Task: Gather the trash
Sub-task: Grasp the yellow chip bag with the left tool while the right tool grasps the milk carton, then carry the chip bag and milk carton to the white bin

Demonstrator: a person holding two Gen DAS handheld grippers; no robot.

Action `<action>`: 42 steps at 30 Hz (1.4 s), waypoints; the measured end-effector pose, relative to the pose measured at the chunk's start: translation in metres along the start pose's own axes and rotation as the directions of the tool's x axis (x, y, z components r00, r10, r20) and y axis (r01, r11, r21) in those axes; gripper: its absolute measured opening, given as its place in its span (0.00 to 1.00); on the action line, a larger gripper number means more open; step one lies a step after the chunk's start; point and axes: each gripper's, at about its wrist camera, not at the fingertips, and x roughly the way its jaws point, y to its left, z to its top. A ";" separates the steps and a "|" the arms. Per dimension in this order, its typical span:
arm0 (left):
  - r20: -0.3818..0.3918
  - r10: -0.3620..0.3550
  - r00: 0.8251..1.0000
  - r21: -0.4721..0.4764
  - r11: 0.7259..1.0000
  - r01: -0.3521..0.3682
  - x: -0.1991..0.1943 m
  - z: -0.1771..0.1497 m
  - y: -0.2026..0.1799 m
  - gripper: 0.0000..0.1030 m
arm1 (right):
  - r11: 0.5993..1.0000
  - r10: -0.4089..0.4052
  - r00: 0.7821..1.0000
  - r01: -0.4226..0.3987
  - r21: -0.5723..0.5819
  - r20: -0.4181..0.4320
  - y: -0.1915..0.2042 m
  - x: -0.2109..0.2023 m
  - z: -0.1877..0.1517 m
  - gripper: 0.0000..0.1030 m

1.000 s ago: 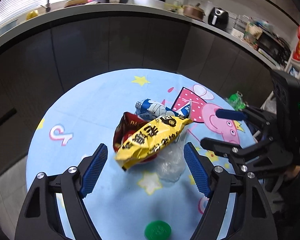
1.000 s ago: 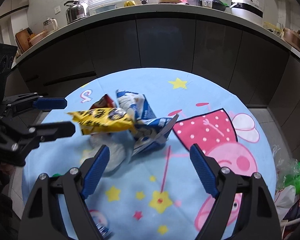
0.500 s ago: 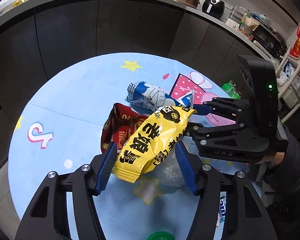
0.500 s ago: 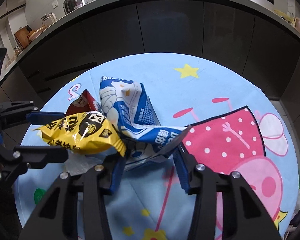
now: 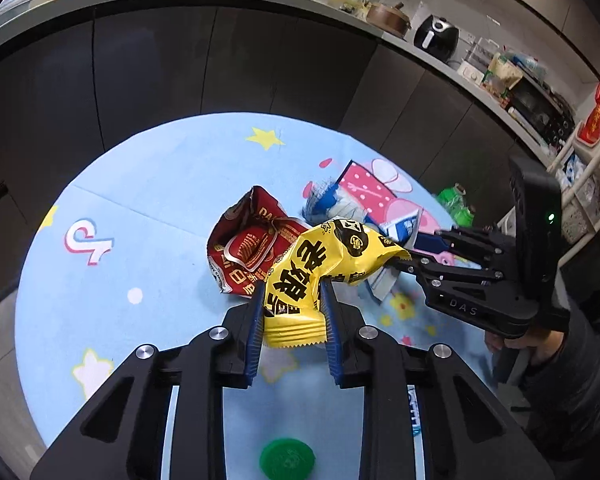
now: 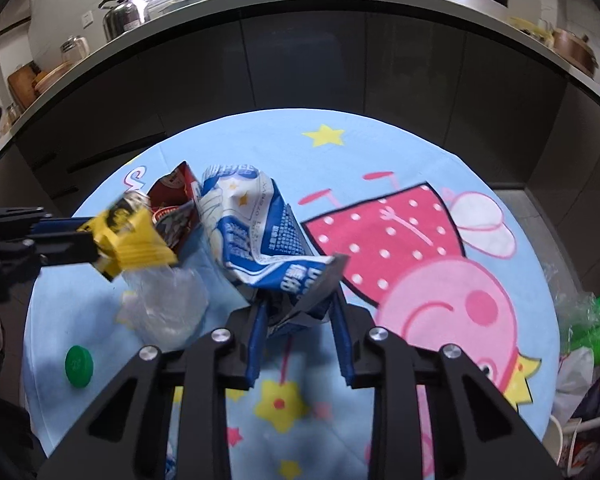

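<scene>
We have the left gripper (image 5: 292, 312) closing on the yellow snack bag (image 5: 320, 268), its blue pads pressing the bag's near end from both sides. The bag's long axis runs straight ahead from the jaws and bends off to the right, toward the other tool. Just left of the tips lies the red wrapper (image 5: 248, 252), loose on the blue cartoon tablecloth (image 5: 160, 184).

Over on the right gripper (image 6: 300, 320), the jaws are closing too, pinching the crumpled near edge of the blue-and-white bag (image 6: 256, 228), which rises up and to the left ahead of the tips. Each claw has its own bag, so the lift looks ready. A clear plastic scrap (image 6: 164, 304) and a green cap (image 6: 79, 366) sit left of the right claw, untouched.
</scene>
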 end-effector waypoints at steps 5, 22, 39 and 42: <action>0.049 0.025 0.998 -0.058 0.998 -0.022 -0.029 -0.007 -0.005 0.24 | 0.999 -0.014 1.000 0.013 0.039 0.027 -0.003 -0.026 -0.012 0.27; 0.131 0.039 0.991 -0.037 0.999 -0.035 -0.076 -0.026 -0.079 0.24 | 0.981 -0.041 0.986 0.009 0.194 0.159 -0.014 -0.131 -0.065 0.26; 0.067 -0.099 0.993 0.052 0.994 0.095 -0.039 -0.025 -0.165 0.24 | 0.924 -0.170 0.970 0.095 0.371 0.174 -0.067 -0.198 -0.139 0.26; 0.049 -0.120 0.992 0.070 0.991 0.116 -0.026 -0.023 -0.180 0.24 | 0.905 -0.196 0.967 0.112 0.411 0.166 -0.084 -0.205 -0.153 0.26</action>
